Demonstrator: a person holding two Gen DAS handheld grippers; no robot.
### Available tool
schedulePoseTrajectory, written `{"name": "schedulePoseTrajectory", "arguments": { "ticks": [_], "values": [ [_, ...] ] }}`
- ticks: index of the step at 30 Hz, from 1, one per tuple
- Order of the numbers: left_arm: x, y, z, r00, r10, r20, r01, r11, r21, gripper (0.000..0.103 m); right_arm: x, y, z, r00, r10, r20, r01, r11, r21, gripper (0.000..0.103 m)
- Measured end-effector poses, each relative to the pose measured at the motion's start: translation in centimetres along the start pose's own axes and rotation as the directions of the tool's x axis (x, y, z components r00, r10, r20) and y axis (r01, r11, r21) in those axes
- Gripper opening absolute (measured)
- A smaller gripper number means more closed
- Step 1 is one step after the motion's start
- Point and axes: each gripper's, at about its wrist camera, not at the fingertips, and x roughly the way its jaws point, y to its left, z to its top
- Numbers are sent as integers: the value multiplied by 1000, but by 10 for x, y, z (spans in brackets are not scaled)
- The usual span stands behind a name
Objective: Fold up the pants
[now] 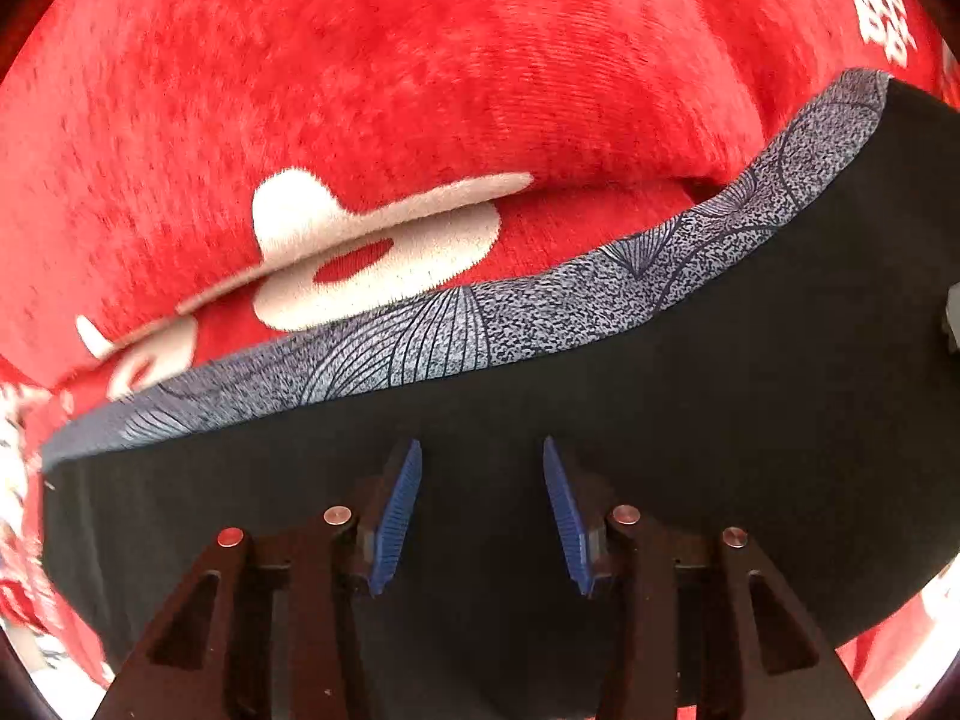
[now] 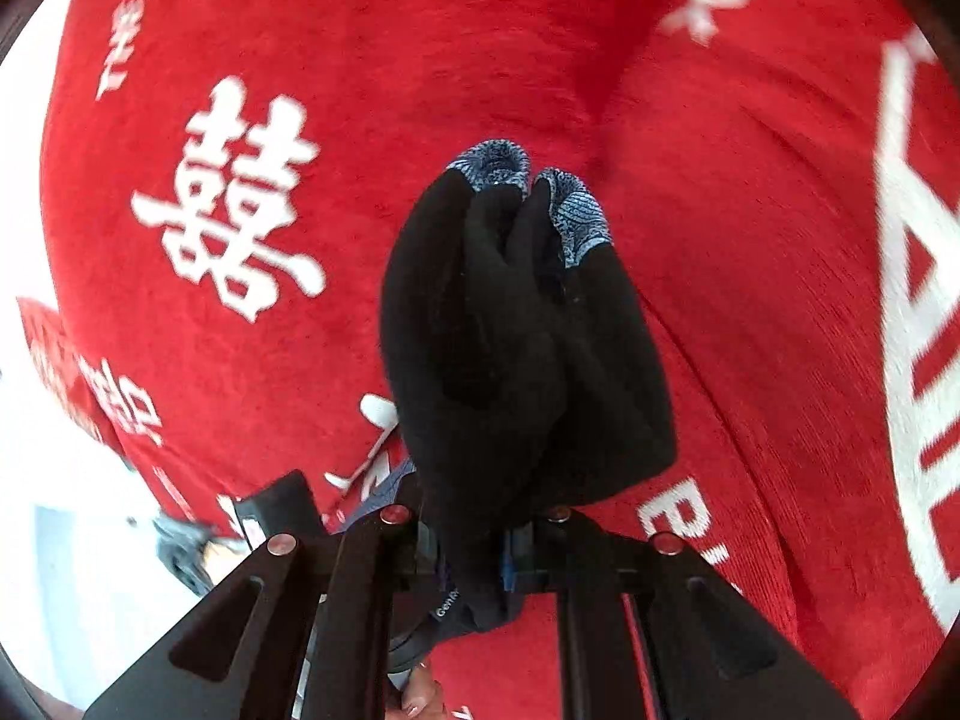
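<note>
The pants are black with a blue-grey patterned band. In the left wrist view they lie flat (image 1: 690,396) on the red blanket, the patterned band (image 1: 456,330) running along their far edge. My left gripper (image 1: 482,450) is open just above the black cloth, blue pads (image 1: 396,516) apart, holding nothing. In the right wrist view my right gripper (image 2: 486,540) is shut on a bunched part of the pants (image 2: 522,354), which hangs forward from the jaws with patterned cuffs (image 2: 534,192) at its far end. Its fingertips are hidden by the cloth.
A red plush blanket (image 1: 360,60) with white characters (image 2: 234,198) covers the whole surface, with soft folds. A white floor or wall shows at the left edge of the right wrist view (image 2: 36,540). The other gripper's body (image 2: 276,510) and a hand show at lower left there.
</note>
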Motion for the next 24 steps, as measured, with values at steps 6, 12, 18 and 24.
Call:
{"name": "schedulePoseTrajectory", "arguments": {
  "ticks": [6,12,18,24],
  "values": [
    [-14,54,2,989,-150,-5,149,985,-87,77,-4,51,-8,995,-103,9,102,977,-188,13],
    [-44,144,-18,985,-167,31,170,976,-134,77,13,125,-46,971,-229,64,234,876,-422,13],
    [-66,254,-53,994,-107,28,111,973,-202,77,81,193,-115,926,-367,82,328,683,-653,14],
    [-53,329,-92,997,-77,-20,67,947,-316,77,198,197,-202,843,-538,13,327,493,-806,24]
  ]
}}
